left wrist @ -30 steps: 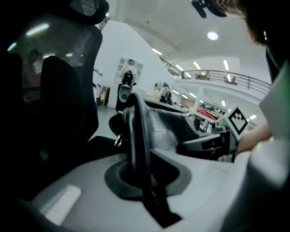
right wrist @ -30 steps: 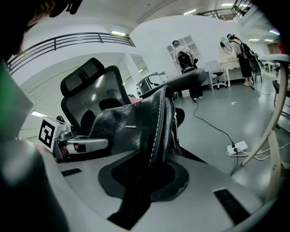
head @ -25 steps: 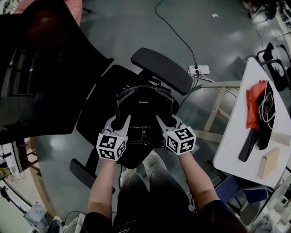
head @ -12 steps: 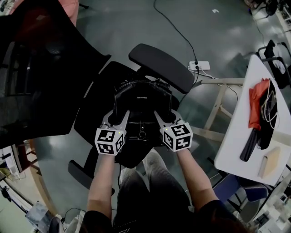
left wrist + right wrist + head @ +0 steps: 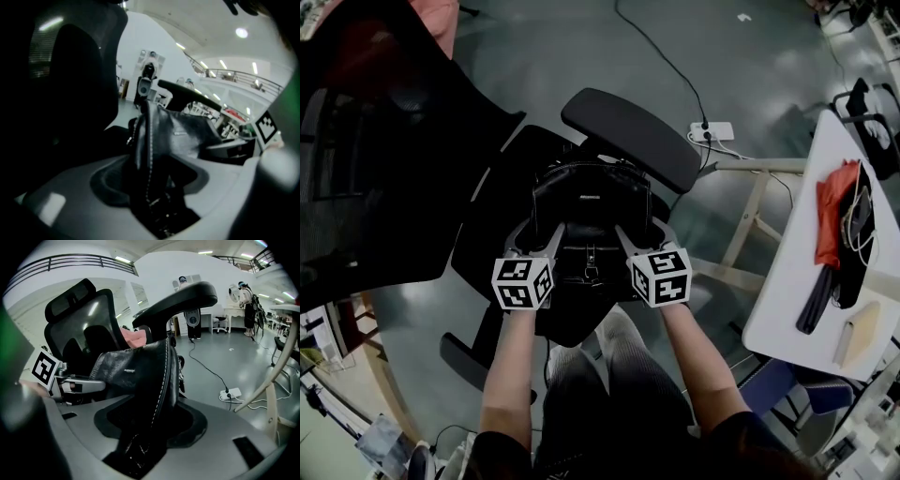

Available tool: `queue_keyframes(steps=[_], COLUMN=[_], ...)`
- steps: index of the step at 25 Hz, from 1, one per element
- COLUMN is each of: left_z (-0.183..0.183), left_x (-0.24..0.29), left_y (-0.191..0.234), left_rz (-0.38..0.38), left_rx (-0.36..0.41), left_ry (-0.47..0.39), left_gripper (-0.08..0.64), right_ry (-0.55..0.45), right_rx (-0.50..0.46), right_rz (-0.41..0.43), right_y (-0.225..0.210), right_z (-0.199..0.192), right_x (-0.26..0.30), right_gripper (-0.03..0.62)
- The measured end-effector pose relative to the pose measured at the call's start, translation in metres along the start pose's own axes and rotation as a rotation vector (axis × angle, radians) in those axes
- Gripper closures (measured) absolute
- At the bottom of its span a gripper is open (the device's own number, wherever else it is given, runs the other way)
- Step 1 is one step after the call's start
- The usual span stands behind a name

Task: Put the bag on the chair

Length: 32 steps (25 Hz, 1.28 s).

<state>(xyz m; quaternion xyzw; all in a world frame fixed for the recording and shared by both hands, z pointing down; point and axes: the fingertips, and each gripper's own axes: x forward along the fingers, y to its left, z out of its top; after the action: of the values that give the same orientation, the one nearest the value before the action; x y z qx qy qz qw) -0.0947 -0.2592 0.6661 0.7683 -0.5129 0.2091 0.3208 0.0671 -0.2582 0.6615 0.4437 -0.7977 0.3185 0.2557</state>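
Note:
A black leather bag (image 5: 591, 199) stands upright on the seat (image 5: 502, 220) of a black office chair, between its backrest (image 5: 384, 159) and armrest (image 5: 628, 136). My left gripper (image 5: 537, 240) is at the bag's left side and my right gripper (image 5: 642, 234) at its right side. In the left gripper view the bag's stitched edge (image 5: 149, 140) runs between the jaws of the left gripper (image 5: 154, 187), which are opening with gaps beside it. The right gripper (image 5: 150, 427) likewise straddles the bag's edge (image 5: 161, 376), its jaws opening.
A white table (image 5: 787, 281) at the right carries a red cloth (image 5: 830, 211) and dark items. A power strip (image 5: 712, 131) and its cable lie on the grey floor behind the chair. The person's legs (image 5: 609, 375) are below the seat's front edge.
Both grippers' jaws have spread apart from the bag's sides. The bag stays settled on the seat, and both hands hold their places beside it.

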Motion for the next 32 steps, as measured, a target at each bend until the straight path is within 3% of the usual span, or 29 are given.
queue_keyframes(steps=[4,7,16,23,27,32], left_z=[-0.003,-0.002,0.012,0.023,0.029,0.041], left_x=[0.000,0.000,-0.019,-0.039,-0.057,-0.090], left_y=[0.008,0.011,0.010,0.005,-0.001,-0.014], left_rz=[0.018,0.044,0.092,0.079,0.077,0.041], left_rx=[-0.054,-0.030,0.021,0.006,0.054,0.001], left_ry=[0.012,0.024,0.014,-0.037,-0.051,-0.096], left_gripper=[0.269,0.243,0.233,0.236,0.238,0.296], right_ry=[0.014,0.010,-0.001,-0.026,-0.069,-0.129], right_rx=[-0.018,-0.016,-0.016,0.003,0.009,0.067], right_rz=[-0.029,-0.041,-0.035,-0.130,-0.161,-0.162], right_y=[-0.004,-0.010,-0.008,-0.013,-0.008,0.003], right_z=[-0.002,0.000,0.006,0.006,0.013,0.021], right_x=[-0.003,-0.007,-0.024,-0.042,-0.061,-0.090], right_gripper=[0.358,0.347,0.343,0.342,0.378,0.435])
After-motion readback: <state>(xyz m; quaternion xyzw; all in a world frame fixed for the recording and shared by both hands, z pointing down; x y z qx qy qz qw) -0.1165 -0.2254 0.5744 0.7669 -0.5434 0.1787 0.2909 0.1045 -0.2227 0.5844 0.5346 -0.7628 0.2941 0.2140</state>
